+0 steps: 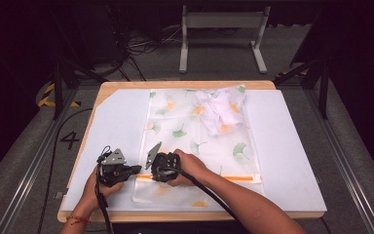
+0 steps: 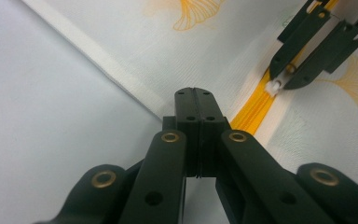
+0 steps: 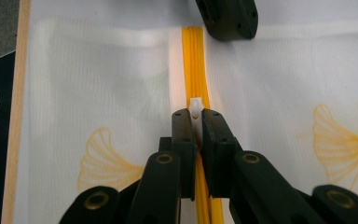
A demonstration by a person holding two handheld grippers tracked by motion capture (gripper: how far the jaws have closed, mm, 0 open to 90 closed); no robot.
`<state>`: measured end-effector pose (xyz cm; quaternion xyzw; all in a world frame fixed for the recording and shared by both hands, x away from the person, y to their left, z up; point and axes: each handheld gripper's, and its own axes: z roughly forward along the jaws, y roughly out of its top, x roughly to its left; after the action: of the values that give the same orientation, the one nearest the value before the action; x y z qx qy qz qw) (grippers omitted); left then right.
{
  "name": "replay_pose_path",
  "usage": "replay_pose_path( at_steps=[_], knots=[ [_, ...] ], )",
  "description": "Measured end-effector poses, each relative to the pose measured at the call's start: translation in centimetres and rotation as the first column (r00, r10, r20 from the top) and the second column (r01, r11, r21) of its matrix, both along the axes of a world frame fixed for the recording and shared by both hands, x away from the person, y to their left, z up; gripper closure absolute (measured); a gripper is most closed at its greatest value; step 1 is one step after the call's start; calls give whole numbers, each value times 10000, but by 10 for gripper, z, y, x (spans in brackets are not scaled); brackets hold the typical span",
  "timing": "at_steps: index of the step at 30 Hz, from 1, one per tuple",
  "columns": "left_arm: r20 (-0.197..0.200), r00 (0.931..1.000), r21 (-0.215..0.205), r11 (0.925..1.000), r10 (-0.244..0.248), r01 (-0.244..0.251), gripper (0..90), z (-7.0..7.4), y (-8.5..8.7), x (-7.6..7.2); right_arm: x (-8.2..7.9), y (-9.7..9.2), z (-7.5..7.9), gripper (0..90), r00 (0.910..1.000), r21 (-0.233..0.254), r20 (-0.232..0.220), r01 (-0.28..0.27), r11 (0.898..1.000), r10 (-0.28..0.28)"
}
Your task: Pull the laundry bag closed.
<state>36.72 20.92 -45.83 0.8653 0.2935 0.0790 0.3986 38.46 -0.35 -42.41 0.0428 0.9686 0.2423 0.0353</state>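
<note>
A see-through zip bag (image 1: 175,131) printed with ginkgo leaves lies flat on the white mat, holding a folded white garment (image 1: 221,109) at its far end. An orange zipper (image 1: 238,178) runs along its near end. My right gripper (image 3: 196,116) is shut on the white zipper slider (image 3: 196,106), near the zipper's left end; it also appears from the left gripper view as the right gripper (image 2: 279,81) with the slider (image 2: 274,87). My left gripper (image 2: 196,95) is shut on the bag's left edge beside the zipper end. Seen from above, the left gripper (image 1: 137,169) and the right gripper (image 1: 152,175) nearly meet.
The white mat (image 1: 112,122) covers a wooden table whose front edge (image 1: 175,215) runs close to my forearms. A grey metal stand (image 1: 221,29) and loose cables (image 1: 141,46) lie on the floor beyond the table. A painted 4 (image 1: 70,140) marks the floor at left.
</note>
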Motion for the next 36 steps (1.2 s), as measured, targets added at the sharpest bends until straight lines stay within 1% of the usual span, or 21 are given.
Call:
replay_pose_path(
  at_steps=[7, 9, 10, 12, 13, 14, 17, 20, 21, 22, 24, 26, 30, 31, 35, 36],
  knots=[
    [-79, 10000, -56, 10000, 15, -16, 900, 0, 0, 0, -4, -26, 1, 840, 9997, 6, -64, 226, 9997, -226],
    [-89, 10000, -65, 10000, 21, -22, 900, 0, 0, 0, -4, -33, 1, 840, 9996, 19, -17, 276, 9996, -276],
    [-72, 10000, -70, 10000, 35, -35, 900, 0, 0, 0, -5, -38, 1, 840, 9993, -41, -75, 354, 9994, -355],
    [-70, 10000, -74, 10000, 29, -30, 900, 0, 0, 0, -6, -47, 2, 841, 9991, -98, -64, 413, 9991, -414],
    [-70, 10000, -74, 10000, 29, -30, 900, 0, 0, 0, -6, -47, 2, 841, 9991, -98, -64, 413, 9991, -414],
    [-78, 10000, -73, 10000, 32, -33, 900, 0, 0, 0, -7, -54, 2, 840, 9990, -112, -46, 437, 9990, -438],
    [-72, 10000, -68, 10000, 28, -28, 900, 0, 0, 0, -7, -64, 3, 840, 9988, -151, -40, 496, 9987, -496],
    [-68, 10000, -67, 10000, 26, -27, 900, 0, 0, 0, -8, -73, 3, 841, 9987, -152, -3, 518, 9985, -518],
    [-68, 10000, -67, 10000, 26, -27, 900, 0, 0, 0, -8, -73, 3, 841, 9987, -152, -3, 518, 9985, -518],
    [-77, 10000, -89, 10000, 29, -30, 900, 0, 0, 0, -9, -79, 3, 840, 9985, -152, -25, 546, 9984, -547],
    [-105, 9999, -86, 10000, 16, -17, 900, 0, 0, 1, -9, -81, 3, 840, 9986, -154, -13, 521, 9985, -521],
    [-118, 9999, -89, 10000, 18, -19, 900, 0, 0, 1, -10, -88, 4, 840, 9983, -169, -8, 589, 9981, -589],
    [-124, 9999, -88, 10000, 10, -12, 900, 0, 0, 1, -11, -95, 4, 840, 9984, -180, 67, 569, 9982, -568],
    [-120, 9999, -87, 10000, 10, -11, 900, 0, 0, 1, -12, -100, 4, 840, 9979, -226, 67, 648, 9976, -646],
    [-132, 9999, -86, 10000, 12, -13, 900, 0, 0, 1, -13, -107, 5, 841, 9976, -245, 82, 688, 9973, -687],
    [-135, 9999, -89, 10000, 13, -14, 900, 0, 0, 1, -14, -109, 5, 840, 9970, -288, 34, 780, 9965, -779]
  ],
)
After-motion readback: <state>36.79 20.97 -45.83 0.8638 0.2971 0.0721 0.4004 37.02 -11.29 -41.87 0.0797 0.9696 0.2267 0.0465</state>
